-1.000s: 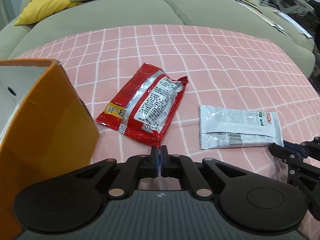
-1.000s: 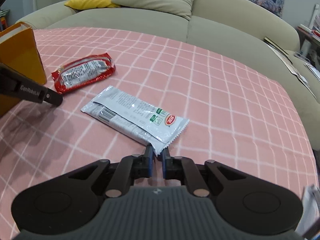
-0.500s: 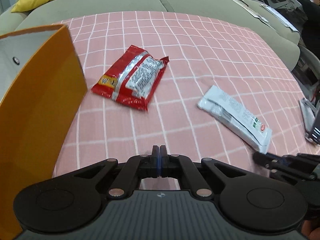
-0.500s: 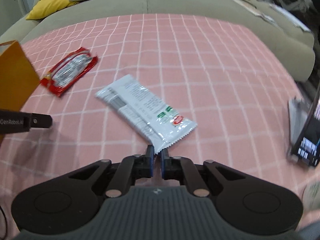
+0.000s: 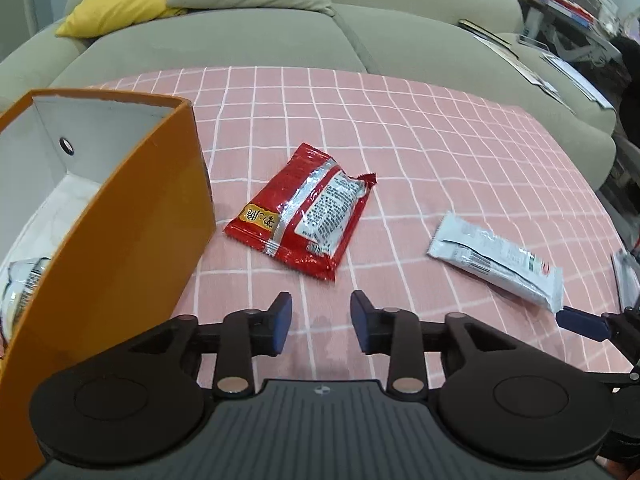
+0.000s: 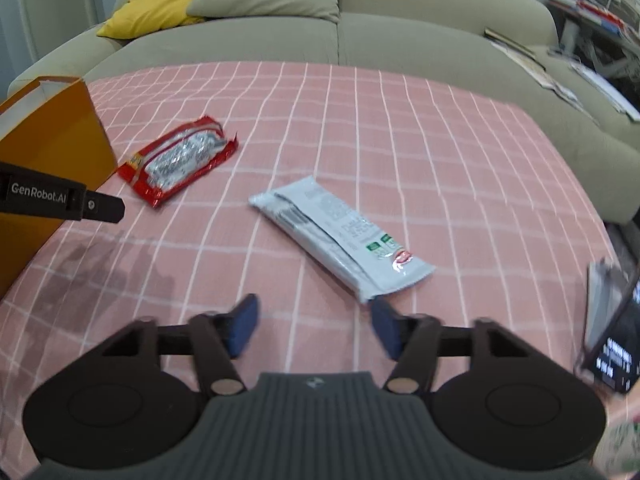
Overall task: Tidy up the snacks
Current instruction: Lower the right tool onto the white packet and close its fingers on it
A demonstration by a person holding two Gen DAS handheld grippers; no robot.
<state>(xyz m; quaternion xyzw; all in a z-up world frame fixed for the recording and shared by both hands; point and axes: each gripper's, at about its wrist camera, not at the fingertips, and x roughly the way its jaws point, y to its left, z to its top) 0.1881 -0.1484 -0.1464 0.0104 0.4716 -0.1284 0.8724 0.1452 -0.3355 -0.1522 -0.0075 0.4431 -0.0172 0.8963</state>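
Standing at the far left, an orange box (image 5: pixel 132 216) holds a silvery packet (image 5: pixel 20 284) inside; just right of it a red snack packet (image 5: pixel 302 210) lies flat on the pink checked cloth (image 5: pixel 440 152); nearer, the left gripper (image 5: pixel 321 322) is spreading its jaws over bare cloth; rightward a white snack packet (image 6: pixel 340 236) lies diagonally; the right gripper (image 6: pixel 316 330) is opening too, nothing between its pads.

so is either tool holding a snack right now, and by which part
Nothing is held. Left tool and right tool are opening, with nothing between them; the red packet and white packet lie free on the cloth.
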